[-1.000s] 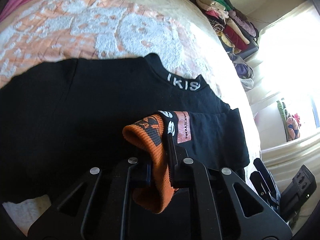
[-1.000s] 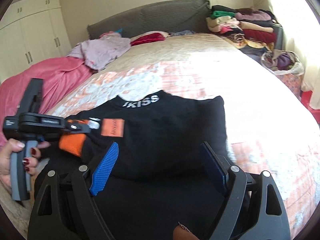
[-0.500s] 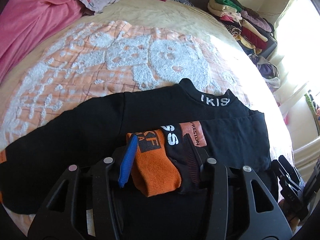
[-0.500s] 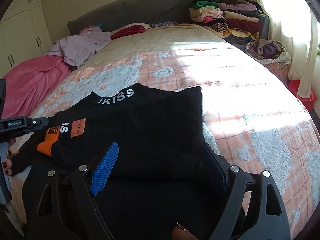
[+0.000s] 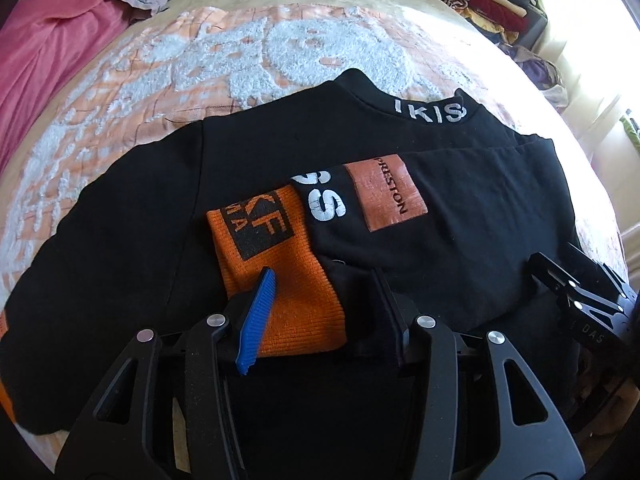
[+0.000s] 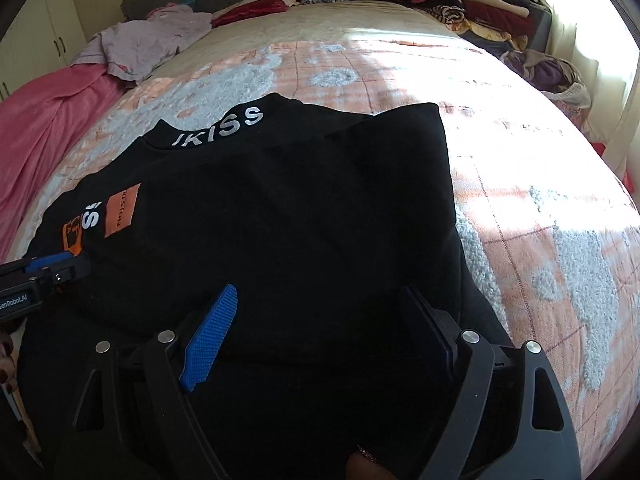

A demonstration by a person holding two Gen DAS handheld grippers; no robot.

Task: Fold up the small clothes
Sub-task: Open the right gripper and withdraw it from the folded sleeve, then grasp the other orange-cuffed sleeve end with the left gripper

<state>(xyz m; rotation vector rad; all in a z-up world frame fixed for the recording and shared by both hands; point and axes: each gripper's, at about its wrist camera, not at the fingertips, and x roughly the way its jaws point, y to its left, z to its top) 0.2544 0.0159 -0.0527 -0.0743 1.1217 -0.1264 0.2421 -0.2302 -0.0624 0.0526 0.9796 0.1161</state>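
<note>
Left tool (image 5: pixel 320 300) has just been opening, its fingers straddling the orange cuff (image 5: pixel 276 276) without pinching. That sleeve runs left to right across the black sweatshirt (image 6: pixel 288 208), spread on the bed (image 6: pixel 540 200). Right tool (image 6: pixel 316 328), gaping empty, hovers over the garment's near right part.

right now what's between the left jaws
The folded sleeve's orange cuff lies between the open left gripper's jaws, unpinched, seen in the left wrist view.
</note>
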